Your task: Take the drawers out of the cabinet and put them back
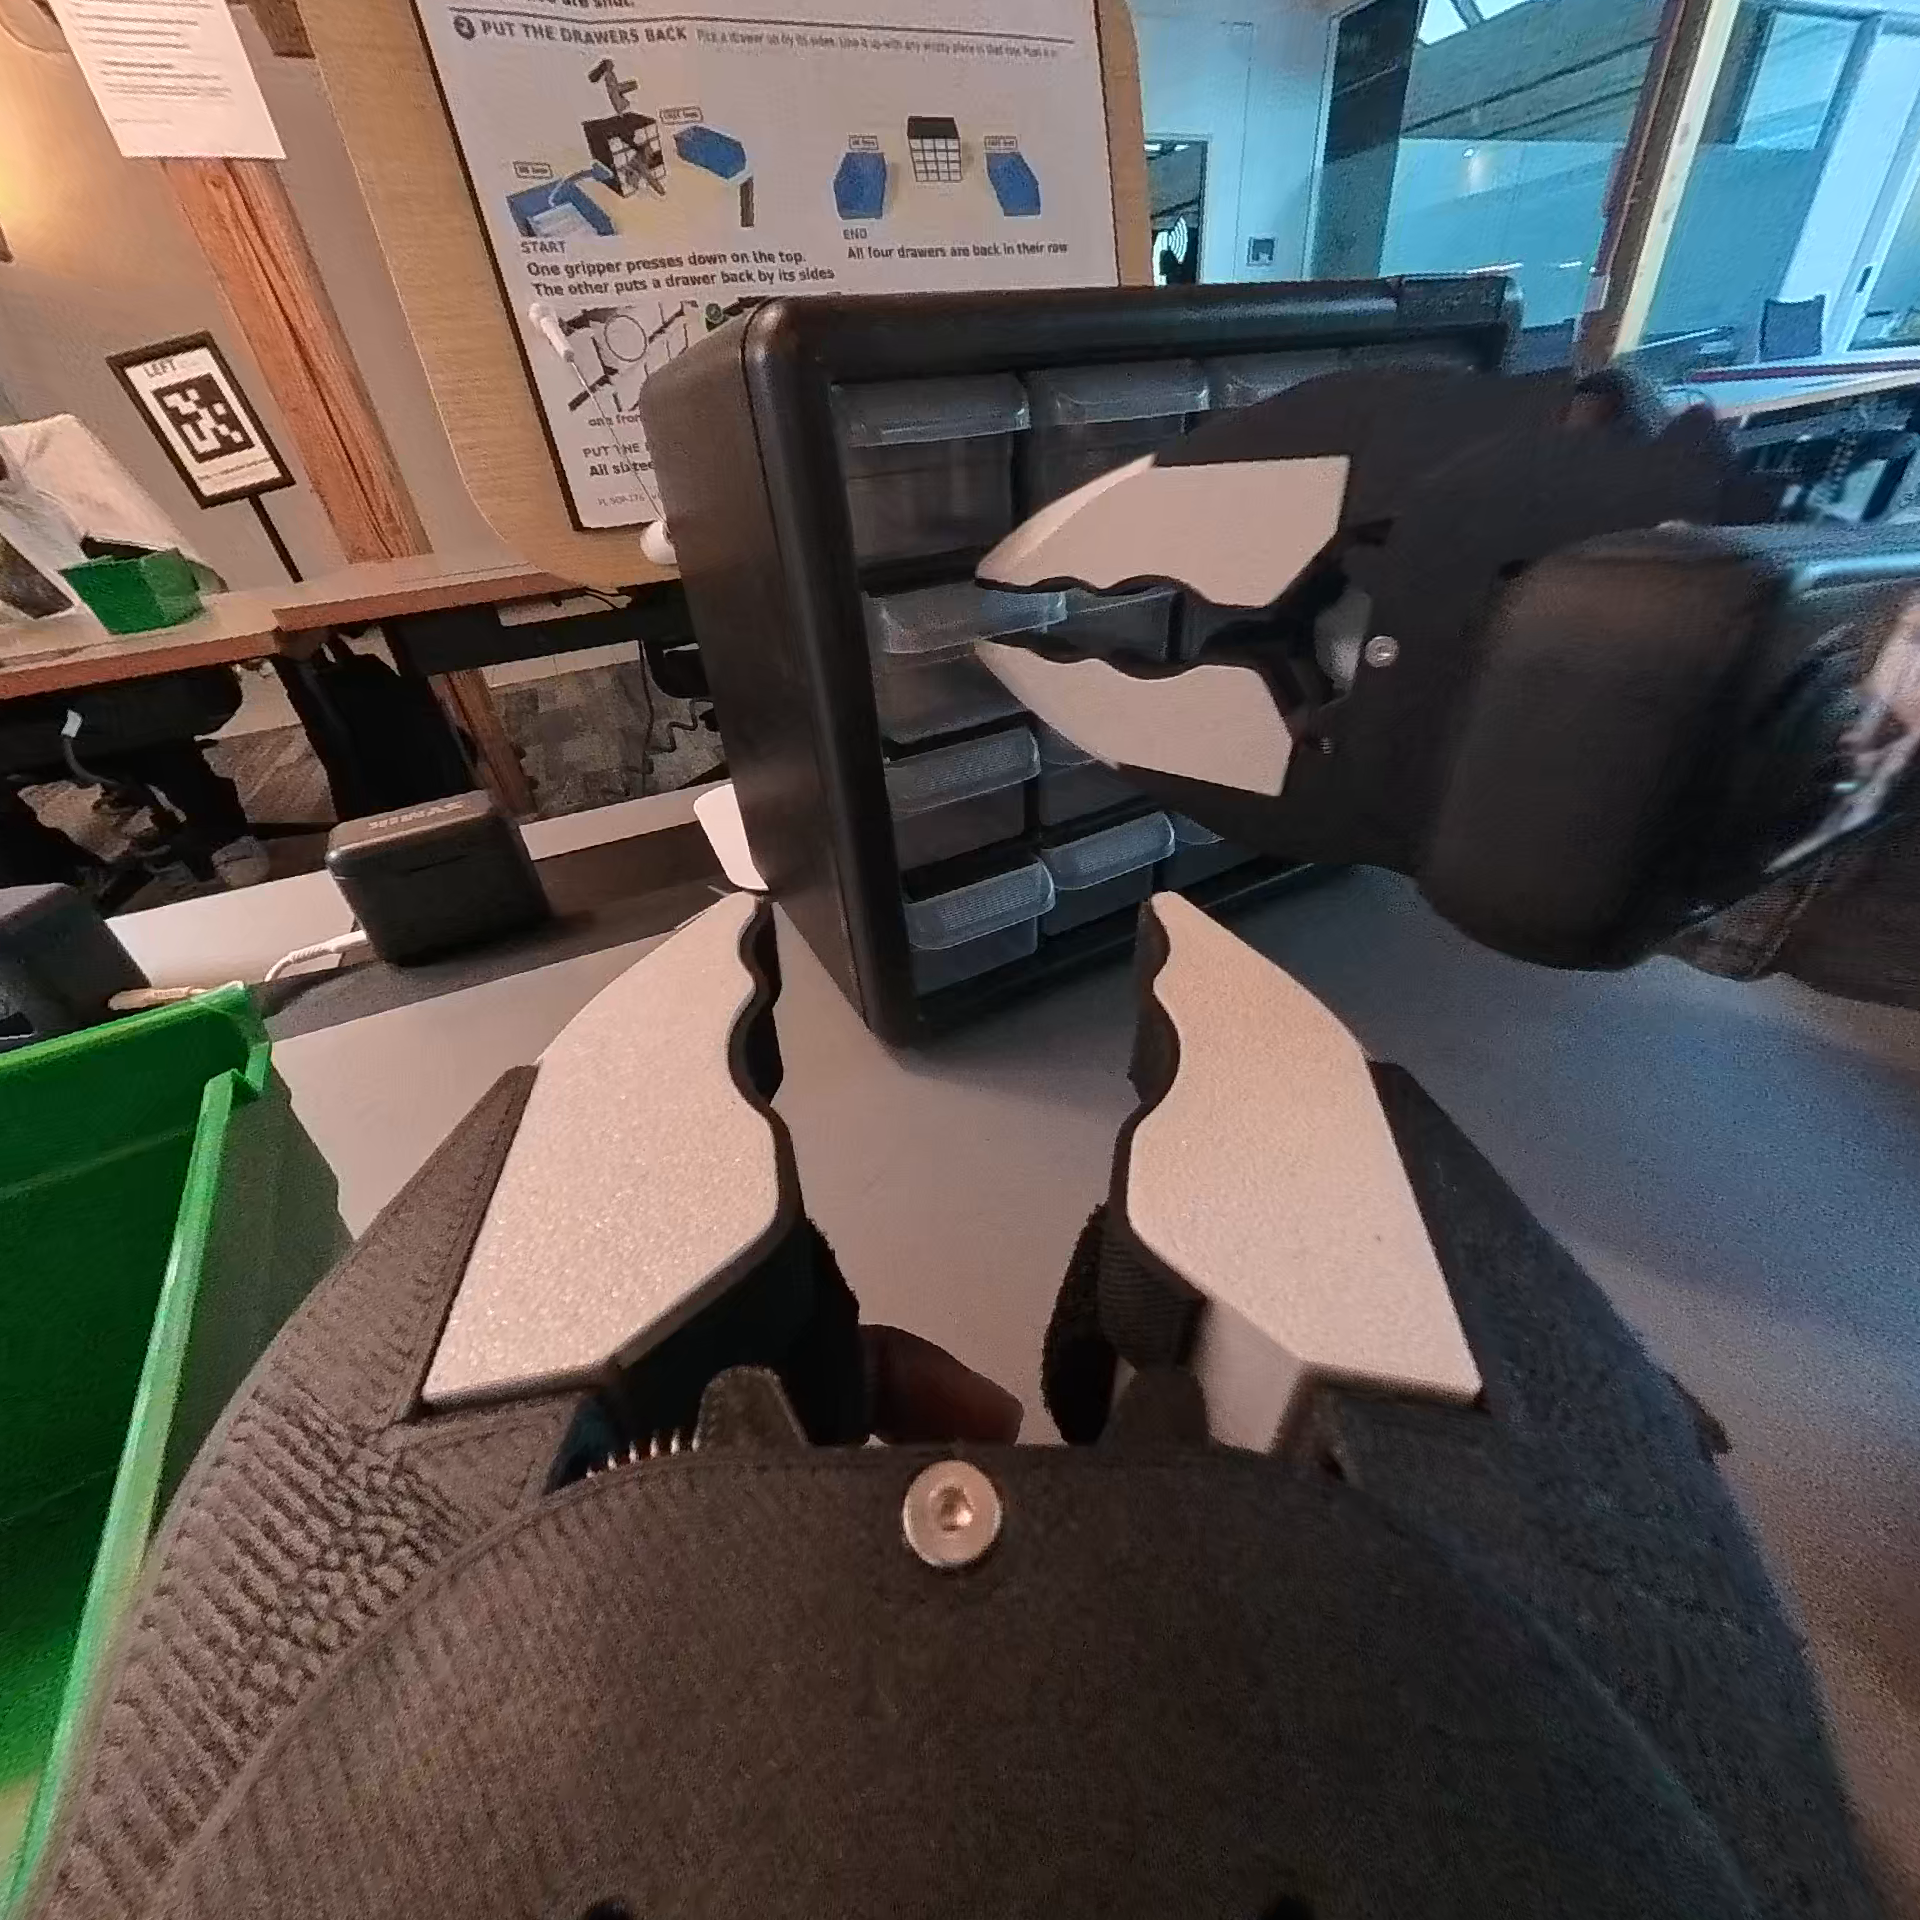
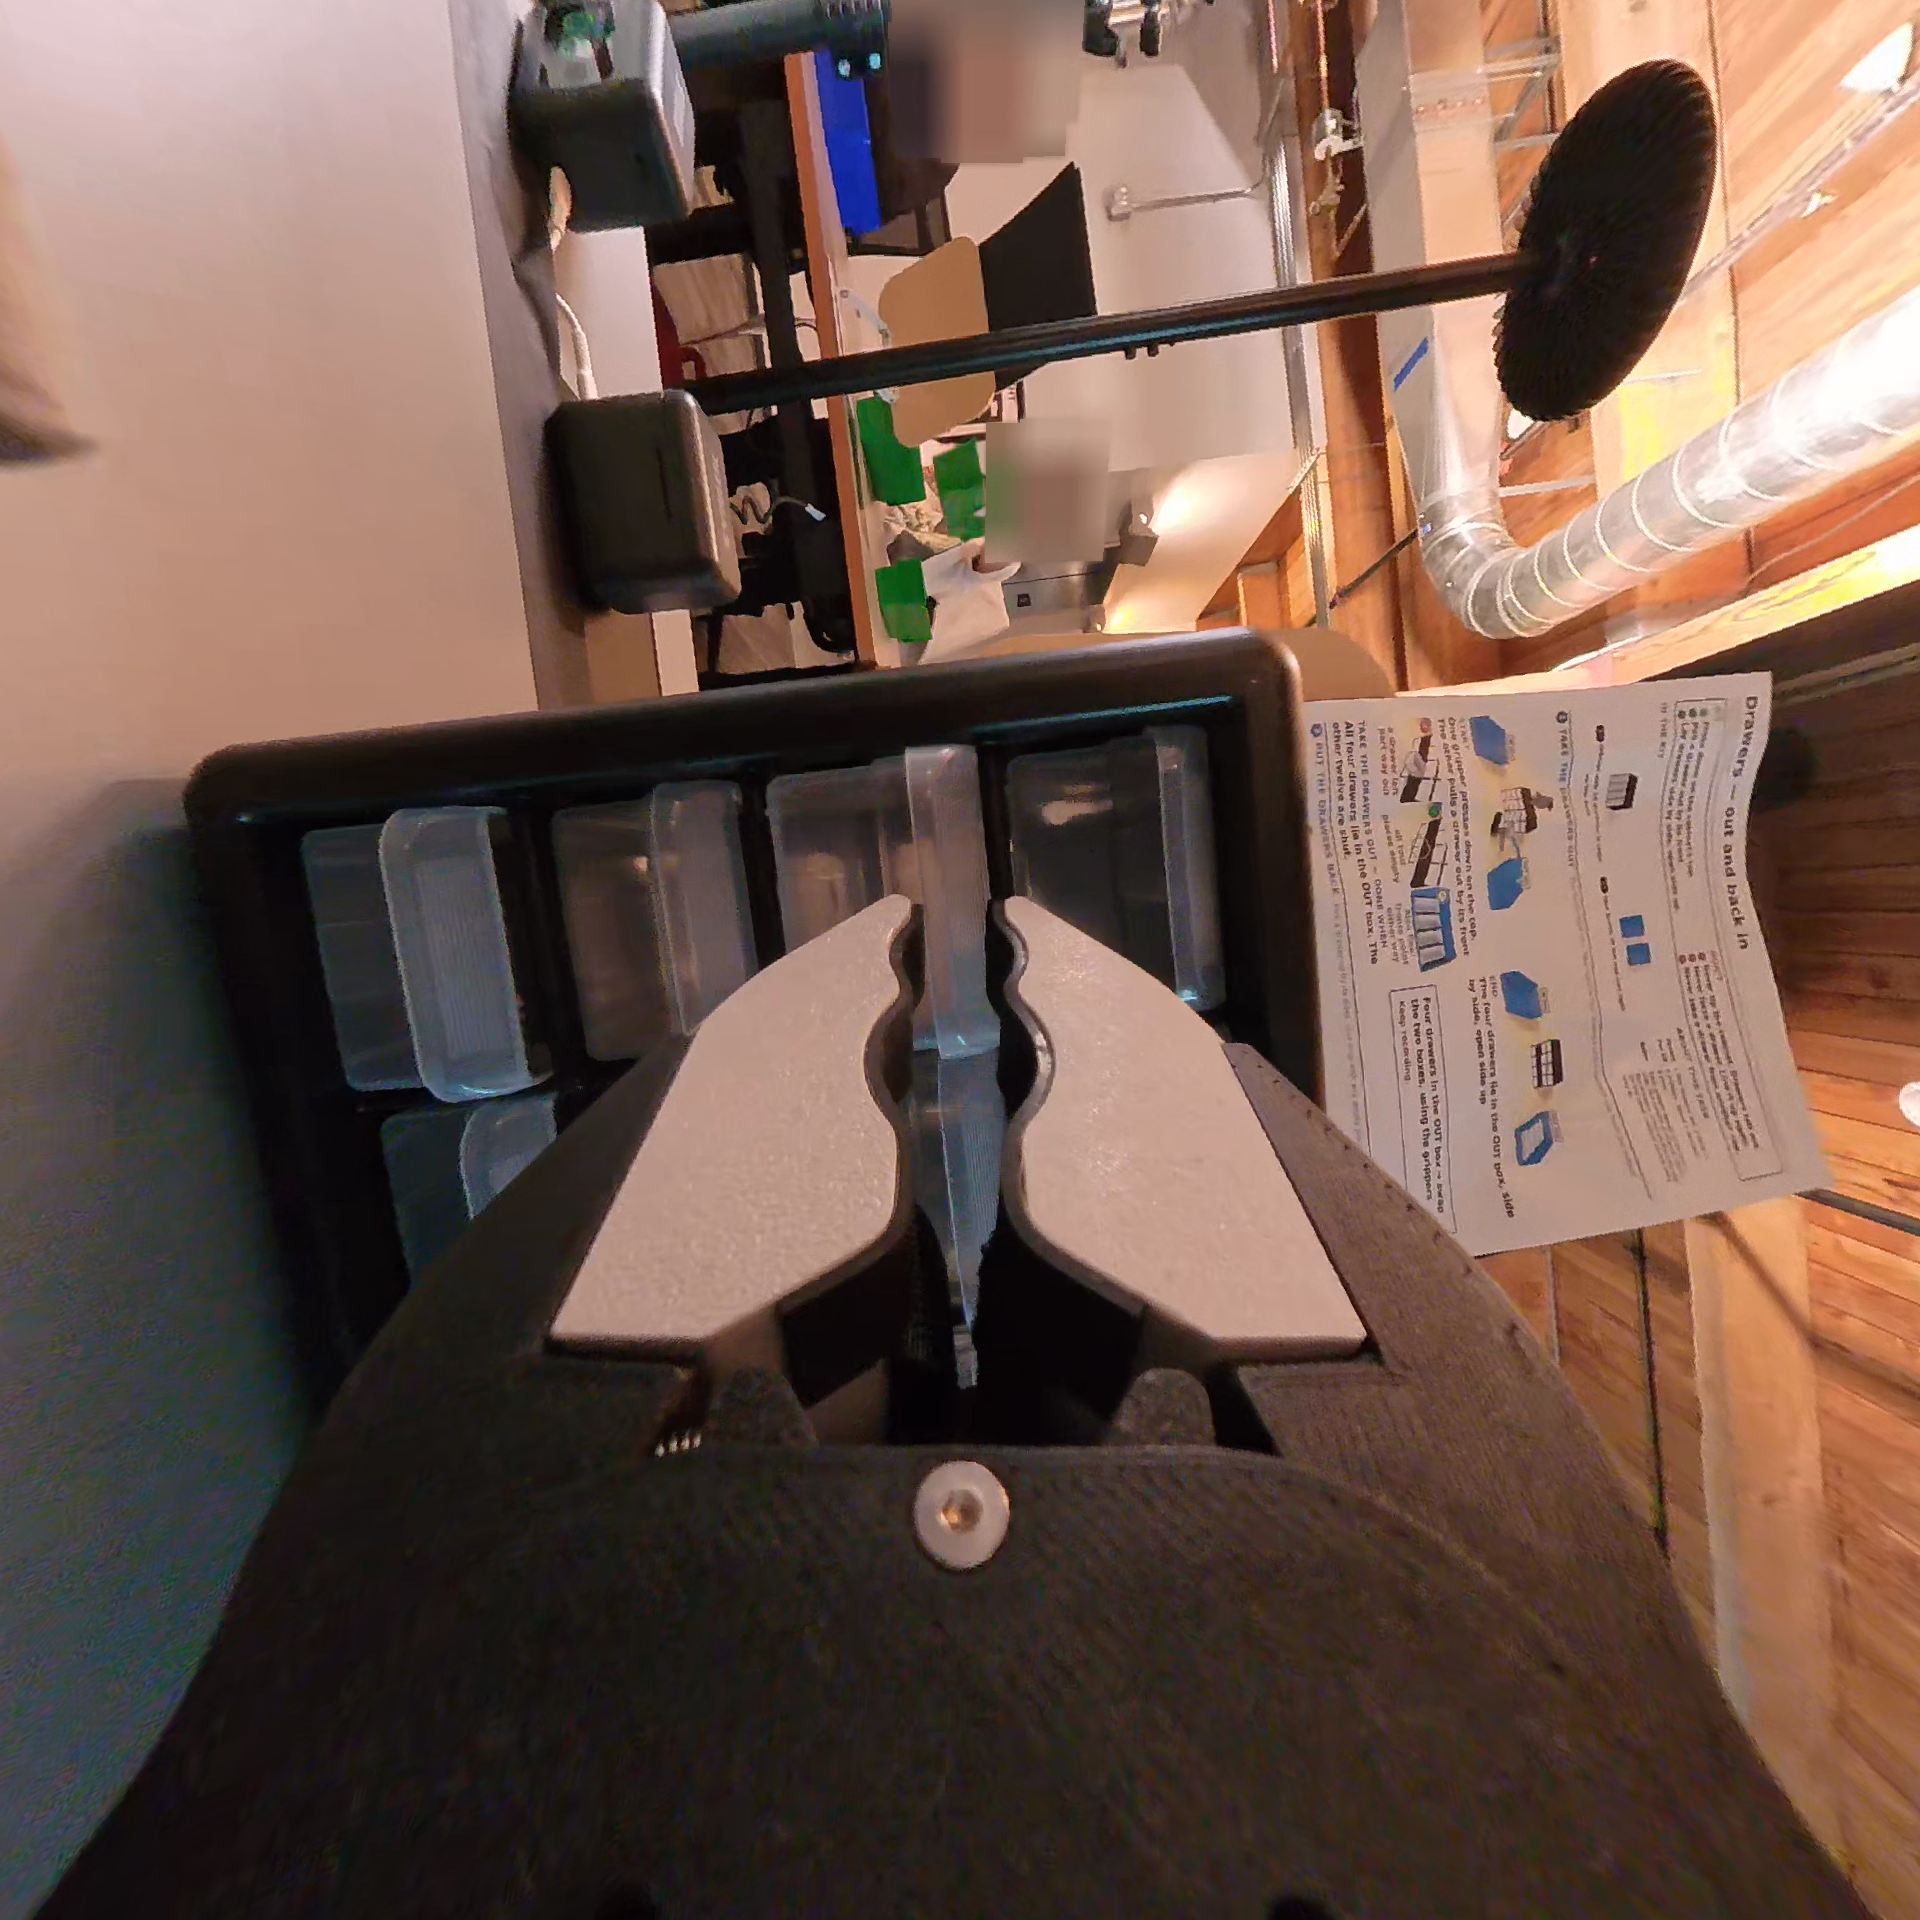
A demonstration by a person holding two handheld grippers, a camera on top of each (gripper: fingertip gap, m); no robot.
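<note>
Two grippers share the left wrist view: the left gripper hangs low over the grey table, its jaws spread wide with nothing between them, pointing at the near lower corner of the black cabinet, which stands upright on the table. The right gripper comes in from the right, turned on its side, its jaws pinching the handle lip of a clear drawer in the second row from the top, left column. A green bin sits at the near left, and a poster hangs on the far wall. In the right wrist view, rolled sideways, the right gripper has its fingers closed on the thin clear lip of the drawer, the lip running straight back between them. Neighbouring drawers sit flush in the cabinet, and a printed sheet hangs beyond its top.
</note>
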